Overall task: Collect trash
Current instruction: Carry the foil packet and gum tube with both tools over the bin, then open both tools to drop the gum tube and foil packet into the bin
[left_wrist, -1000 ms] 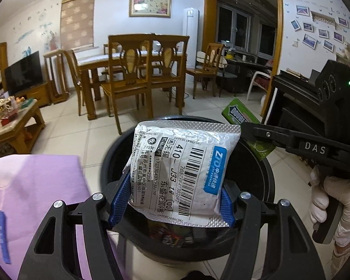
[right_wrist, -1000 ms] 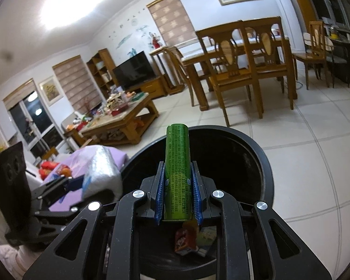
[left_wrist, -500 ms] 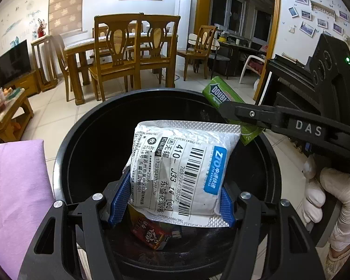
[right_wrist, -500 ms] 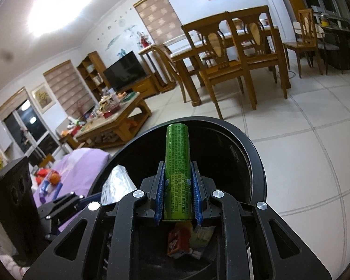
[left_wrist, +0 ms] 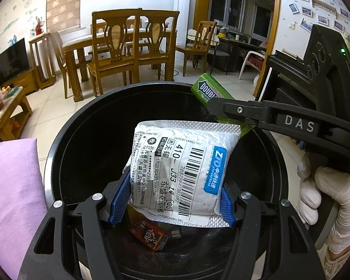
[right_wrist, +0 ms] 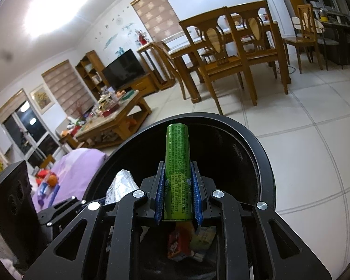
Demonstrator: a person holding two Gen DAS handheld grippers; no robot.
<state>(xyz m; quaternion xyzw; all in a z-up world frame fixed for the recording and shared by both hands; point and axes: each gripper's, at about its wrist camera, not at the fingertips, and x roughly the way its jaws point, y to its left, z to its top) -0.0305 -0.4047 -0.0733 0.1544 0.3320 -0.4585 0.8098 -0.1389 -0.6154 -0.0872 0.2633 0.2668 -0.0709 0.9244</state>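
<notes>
My left gripper (left_wrist: 172, 200) is shut on a white courier parcel bag (left_wrist: 182, 170) with a barcode label, held over the open black trash bin (left_wrist: 65, 140). My right gripper (right_wrist: 177, 191) is shut on a green gum pack (right_wrist: 176, 175), held edge-on over the same bin (right_wrist: 256, 149). In the left wrist view the gum pack (left_wrist: 205, 88) shows at the bin's far right rim, pinched by the right gripper (left_wrist: 212, 107). In the right wrist view the parcel bag (right_wrist: 121, 184) shows at left. A red snack wrapper (left_wrist: 149, 233) lies at the bin's bottom.
A purple cloth surface (left_wrist: 9, 186) lies left of the bin, with small items (right_wrist: 49, 182) on it. Wooden dining chairs and table (left_wrist: 128, 51) stand beyond on the tiled floor. A wooden coffee table (right_wrist: 112, 121) stands to the left. A gloved hand (left_wrist: 326, 200) holds the right gripper.
Both grippers have moved forward over the bin, so its opening fills more of each view and its bottom trash shows. Both holds are unchanged.
</notes>
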